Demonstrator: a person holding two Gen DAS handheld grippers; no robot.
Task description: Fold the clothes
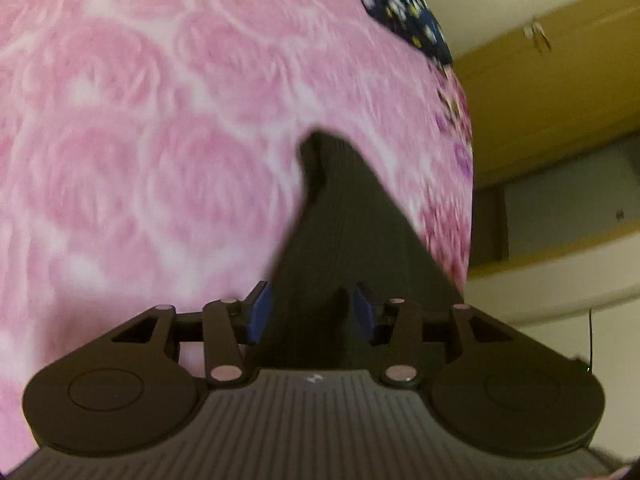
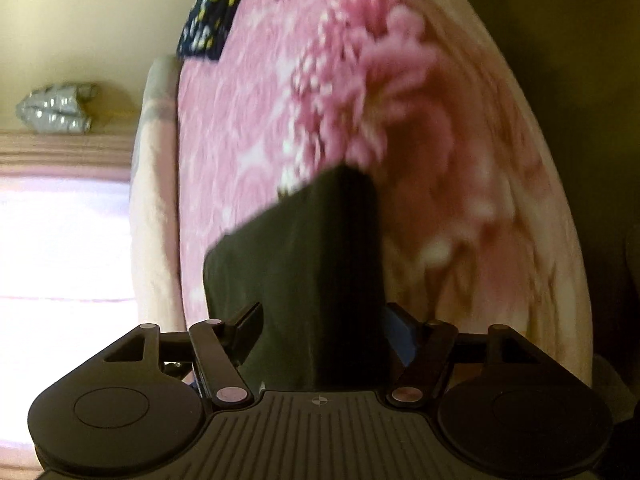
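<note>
Each camera rides just behind its own fingers and looks forward along them, down and close onto the pink bedspread (image 1: 160, 120), both tilted. The left view catches the yellow wall on its right edge, the right view a bright window (image 2: 60, 240) on its left. Both share the bedspread and the dark floral cloth (image 1: 404, 8) at its far end.

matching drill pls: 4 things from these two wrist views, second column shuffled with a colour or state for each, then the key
Things
1. dark garment
2. bed cover
3. patterned cloth
4. left gripper

Colour or state
A. navy with small light dots, at the far edge of the bed
B. pink, with a rose pattern
C. jaws on either side of dark fabric, blue pads showing
D. near black, runs out between the jaws in both views

Pairs: 1-D, 2-B, 3-A, 4-C

The right gripper has the same dark garment between its jaws.
</note>
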